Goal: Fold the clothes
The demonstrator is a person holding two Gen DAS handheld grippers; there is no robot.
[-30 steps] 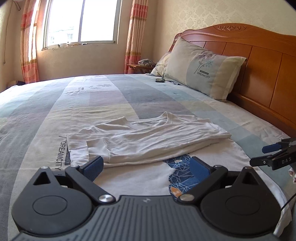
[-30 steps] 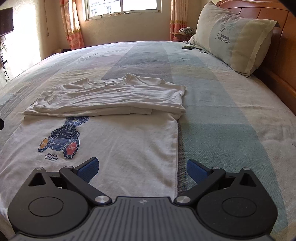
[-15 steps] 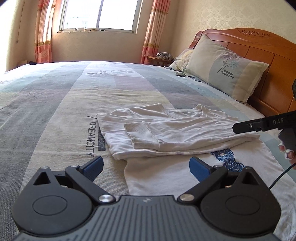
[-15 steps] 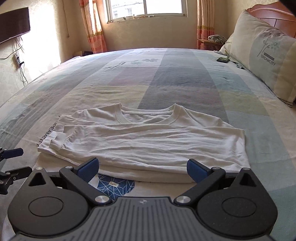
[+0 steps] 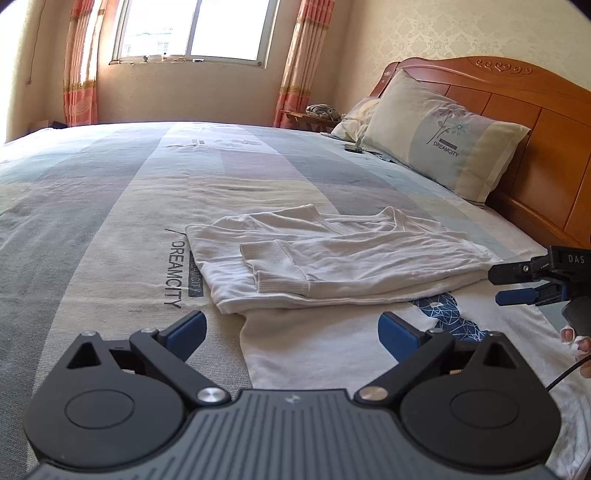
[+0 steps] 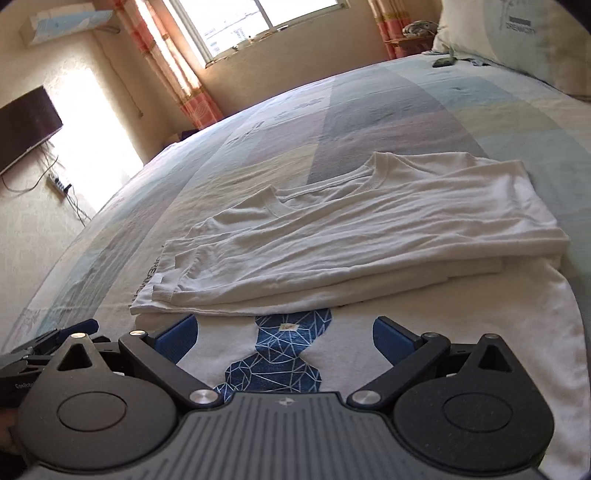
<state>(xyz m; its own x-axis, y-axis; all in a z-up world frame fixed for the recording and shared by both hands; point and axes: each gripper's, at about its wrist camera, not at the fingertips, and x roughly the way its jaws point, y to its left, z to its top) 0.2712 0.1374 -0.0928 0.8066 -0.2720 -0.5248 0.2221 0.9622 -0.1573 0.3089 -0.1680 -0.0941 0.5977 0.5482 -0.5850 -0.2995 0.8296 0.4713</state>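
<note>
A white T-shirt [image 5: 332,258] [image 6: 351,236] lies on the bed, its upper half with both sleeves folded over the body. The flat lower part shows a blue geometric print [image 6: 277,354] [image 5: 443,317]. My left gripper [image 5: 291,332] is open and empty, low over the shirt's left edge, just short of the folded stack. My right gripper [image 6: 284,336] is open and empty, tilted, over the print. The right gripper [image 5: 506,284] also shows at the right edge of the left wrist view. The left gripper [image 6: 48,339] shows at the lower left of the right wrist view.
The bed [image 5: 110,206] has a striped pastel cover. Two pillows [image 5: 439,140] lean on a wooden headboard [image 5: 535,103] at the right. A small dark object [image 5: 352,148] lies by the pillows. A window [image 5: 192,29] and a bedside table [image 5: 306,118] stand beyond.
Both grippers have moved closer to the folded stack. The right gripper has tilted and dropped lower over the print. The shirt has not moved.
</note>
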